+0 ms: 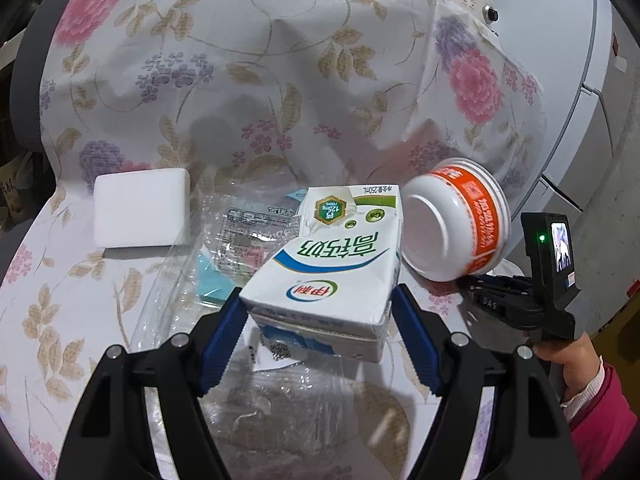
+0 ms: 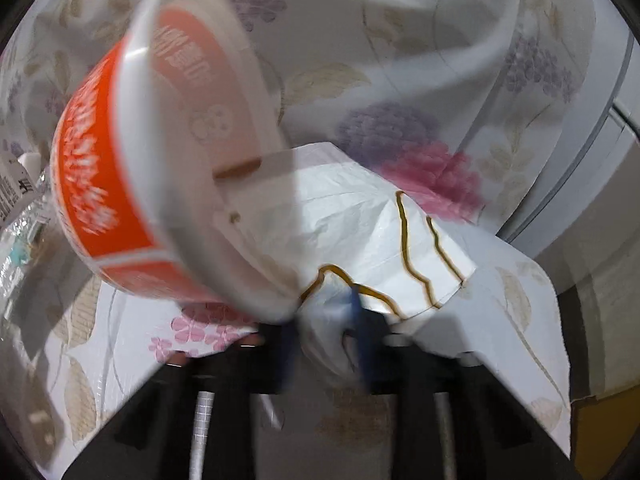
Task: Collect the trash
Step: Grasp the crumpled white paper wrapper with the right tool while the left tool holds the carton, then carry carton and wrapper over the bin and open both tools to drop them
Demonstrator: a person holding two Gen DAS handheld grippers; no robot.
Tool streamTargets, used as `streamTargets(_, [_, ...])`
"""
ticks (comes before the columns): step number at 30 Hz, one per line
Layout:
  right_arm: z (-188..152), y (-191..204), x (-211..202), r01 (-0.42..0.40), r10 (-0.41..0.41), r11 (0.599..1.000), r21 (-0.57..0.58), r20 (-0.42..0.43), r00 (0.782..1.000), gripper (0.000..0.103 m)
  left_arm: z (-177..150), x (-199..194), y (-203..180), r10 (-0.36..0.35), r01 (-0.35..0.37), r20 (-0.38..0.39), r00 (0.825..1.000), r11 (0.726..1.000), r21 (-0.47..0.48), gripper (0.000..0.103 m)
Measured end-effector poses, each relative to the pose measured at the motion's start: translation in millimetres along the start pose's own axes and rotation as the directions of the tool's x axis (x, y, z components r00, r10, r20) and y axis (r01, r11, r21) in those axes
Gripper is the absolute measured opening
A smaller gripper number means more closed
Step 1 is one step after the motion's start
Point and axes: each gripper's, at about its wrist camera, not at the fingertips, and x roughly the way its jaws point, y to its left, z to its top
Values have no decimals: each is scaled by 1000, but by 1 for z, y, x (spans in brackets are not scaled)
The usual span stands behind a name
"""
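Observation:
A white and green milk carton [image 1: 332, 256] lies on the floral cloth. My left gripper [image 1: 318, 296] stands open around its near end, one blue finger close on each side. An orange and white paper bowl [image 1: 452, 224] is tipped on its side just right of the carton, its base facing the left wrist view. In the blurred right wrist view the bowl [image 2: 132, 184] shows its open mouth, and a crumpled white paper [image 2: 360, 216] with brown lines spills from it. My right gripper [image 2: 326, 336] is shut on that paper at the bowl's lower rim. It shows as the right gripper [image 1: 470, 282] under the bowl.
A clear plastic wrapper [image 1: 240, 236] lies under and left of the carton. A white rectangular block [image 1: 140, 208] sits further left. The floral cloth [image 1: 240, 80] rises behind. A pale cabinet [image 1: 580, 100] stands at the right. A hand in a pink sleeve [image 1: 572, 364] holds the right gripper.

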Motion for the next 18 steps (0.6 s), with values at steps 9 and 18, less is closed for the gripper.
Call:
streamTargets(9, [-25,26,-95,-27,51,993,-116,212,976,1,-2,-34,3,-12,12,38,999,1000,-16,72])
streamTargets(18, [-69,18,-179,-143,146,989,-32,328,933,1,-18,-71,0,2,-2,56,998,1000,-5,72])
